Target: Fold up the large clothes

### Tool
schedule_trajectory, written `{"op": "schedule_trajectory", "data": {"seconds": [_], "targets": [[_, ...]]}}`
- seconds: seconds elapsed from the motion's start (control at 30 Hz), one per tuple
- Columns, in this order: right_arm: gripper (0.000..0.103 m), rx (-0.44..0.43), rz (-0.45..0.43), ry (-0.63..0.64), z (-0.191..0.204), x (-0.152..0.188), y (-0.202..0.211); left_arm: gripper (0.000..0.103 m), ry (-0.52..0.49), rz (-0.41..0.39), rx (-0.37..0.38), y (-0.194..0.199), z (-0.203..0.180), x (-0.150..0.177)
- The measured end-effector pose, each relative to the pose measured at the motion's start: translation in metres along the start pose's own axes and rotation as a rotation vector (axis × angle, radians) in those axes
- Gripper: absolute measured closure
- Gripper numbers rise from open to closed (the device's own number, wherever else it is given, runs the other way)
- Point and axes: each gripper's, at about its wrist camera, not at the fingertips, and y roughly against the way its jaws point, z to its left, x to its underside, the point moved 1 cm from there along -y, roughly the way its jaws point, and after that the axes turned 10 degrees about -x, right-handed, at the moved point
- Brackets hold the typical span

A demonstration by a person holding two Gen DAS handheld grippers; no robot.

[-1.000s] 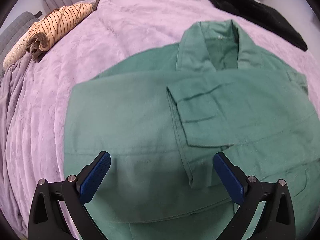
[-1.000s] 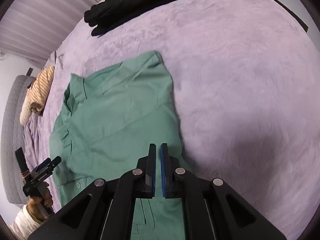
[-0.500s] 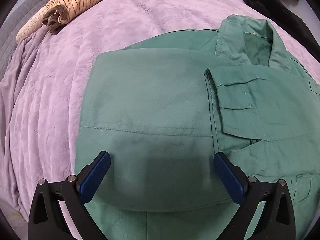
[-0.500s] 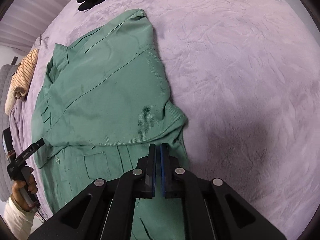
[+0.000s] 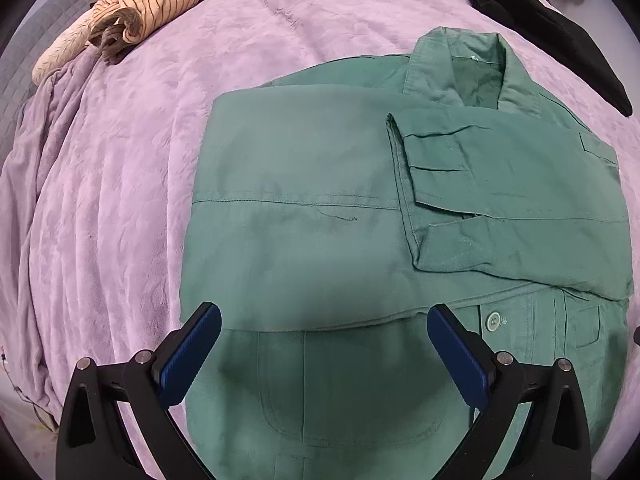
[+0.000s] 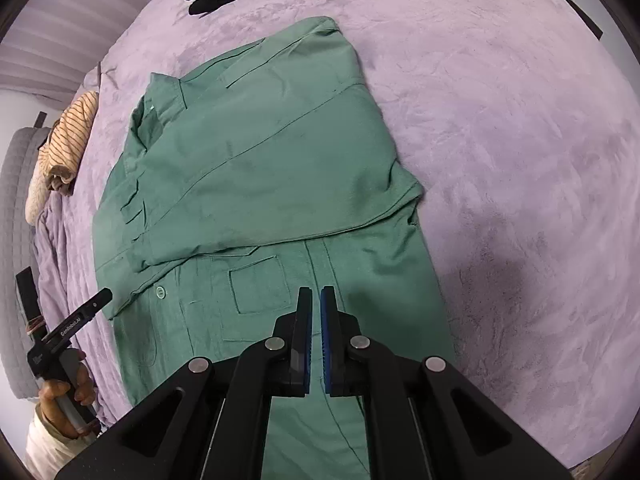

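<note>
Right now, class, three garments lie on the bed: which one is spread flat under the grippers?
The green jacket, spread flat with sleeves folded across it. The striped garment lies rolled at the far edge; the black garment lies bunched at the other far edge.

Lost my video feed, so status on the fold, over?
Left gripper jaws open, empty, above green jacket. Right gripper jaws shut, empty. Jacket flat on purple blanket, both sleeves folded in. Nothing blocking.

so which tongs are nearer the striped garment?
Left. The left tongs hover open over the green shirt's left half, the side toward the striped garment. The right tongs, shut, sit over the shirt's far side.
</note>
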Motion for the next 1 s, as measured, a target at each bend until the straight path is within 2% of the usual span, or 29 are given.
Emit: {"op": "schedule_trajectory", "data": {"seconds": [0.1,0.13,0.2,0.23,0.27,0.6,0.8,0.9,1.0], "targets": [[0.097,-0.009,0.008,0.005,0.008,0.002,0.001,0.0,-0.006,-0.005,0.003,0.009,0.001,0.006],[0.091,-0.011,0.012,0.005,0.011,0.003,0.002,0.0,-0.014,-0.01,0.005,0.012,0.002,0.008],[0.064,-0.012,0.011,0.008,0.016,0.006,0.003,0.0,-0.036,-0.019,0.004,0.02,0.002,0.014],[0.046,-0.011,0.006,0.013,0.019,0.007,0.005,0.0,-0.041,-0.022,0.003,0.023,0.004,0.016],[0.043,-0.012,0.0,0.024,0.023,0.009,0.007,0.0,-0.045,-0.02,0.006,0.026,0.005,0.018],[0.041,-0.033,0.004,0.049,0.047,0.02,0.016,0.0,-0.06,0.003,0.013,0.047,0.014,0.043],[0.032,-0.042,-0.007,0.076,0.059,0.025,0.024,0.0,-0.025,-0.01,0.009,0.056,0.025,0.051],[0.023,-0.051,-0.018,0.1,0.068,0.027,0.028,0.0,-0.023,-0.009,0.013,0.061,0.028,0.055],[0.021,-0.054,-0.03,0.127,0.076,0.03,0.032,0.0,-0.034,-0.005,0.006,0.065,0.029,0.06]]}}
